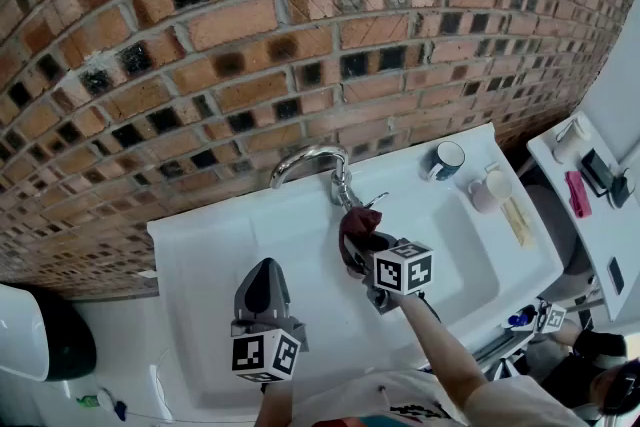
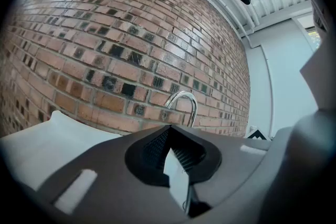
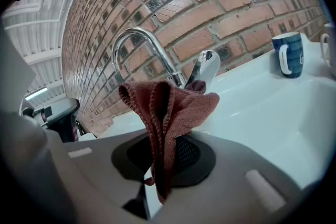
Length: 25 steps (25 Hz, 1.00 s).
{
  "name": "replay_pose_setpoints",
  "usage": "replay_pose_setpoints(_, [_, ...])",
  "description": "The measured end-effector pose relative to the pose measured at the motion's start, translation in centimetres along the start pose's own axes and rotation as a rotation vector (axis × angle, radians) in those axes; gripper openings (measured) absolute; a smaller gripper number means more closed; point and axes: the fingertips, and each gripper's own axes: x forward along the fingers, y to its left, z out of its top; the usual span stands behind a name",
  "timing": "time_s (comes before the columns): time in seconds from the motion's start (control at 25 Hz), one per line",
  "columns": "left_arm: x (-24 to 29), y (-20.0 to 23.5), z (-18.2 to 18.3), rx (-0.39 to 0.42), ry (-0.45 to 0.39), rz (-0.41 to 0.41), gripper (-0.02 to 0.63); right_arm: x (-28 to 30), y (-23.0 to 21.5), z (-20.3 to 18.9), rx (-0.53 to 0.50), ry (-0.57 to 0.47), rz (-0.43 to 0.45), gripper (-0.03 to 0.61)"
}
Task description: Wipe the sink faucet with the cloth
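A chrome arched faucet (image 1: 308, 158) rises at the back of the white sink (image 1: 200, 255), against the brick wall. My right gripper (image 1: 364, 243) is shut on a dark red cloth (image 1: 357, 222) just in front of the faucet's base. In the right gripper view the cloth (image 3: 176, 105) bunches up out of the right gripper (image 3: 160, 136), its top edge at the lever handle (image 3: 208, 67) below the spout (image 3: 137, 39). My left gripper (image 1: 262, 273) hovers over the basin's left part, jaws together and holding nothing. From the left gripper (image 2: 169, 129), the faucet (image 2: 184, 103) stands ahead.
A blue mug (image 1: 445, 159) and a pale mug (image 1: 488, 189) stand on the sink's back right rim. A white shelf (image 1: 600, 215) with small items is at the far right. A black and white bin (image 1: 30, 335) sits low at the left. The brick wall (image 1: 300, 35) backs the sink.
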Motion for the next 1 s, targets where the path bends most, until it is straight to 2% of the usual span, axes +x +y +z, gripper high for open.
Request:
replay_pose_setpoints(0.24, [0.9,0.9,-0.7,-0.002,-0.011,0.002,0.005,0.3,-0.8,1.9,-0.066,-0.005,-0.008,0.046])
replay_pose_setpoints(0.44, [0.9,1.1,-0.3,-0.006,-0.011,0.012,0.005,-3.4,-2.6,6.9,-0.048,-0.158,-0.049,0.048])
replay_pose_setpoints(0.56, [0.7,1.0,-0.3,-0.009,-0.018,0.006,0.005,-4.8,-3.4,8.9,-0.083,-0.191,-0.07,0.049])
replay_pose_setpoints(0.84, [0.2,0.6,0.1,-0.008,-0.042,-0.009,0.005,-5.2,-2.8,8.8,-0.05,-0.216,-0.104,0.048])
replay_pose_setpoints(1.0, [-0.2,1.0,0.9,-0.008,-0.038,0.013,0.005,-4.5,-0.2,7.7,-0.054,-0.191,-0.057,0.048])
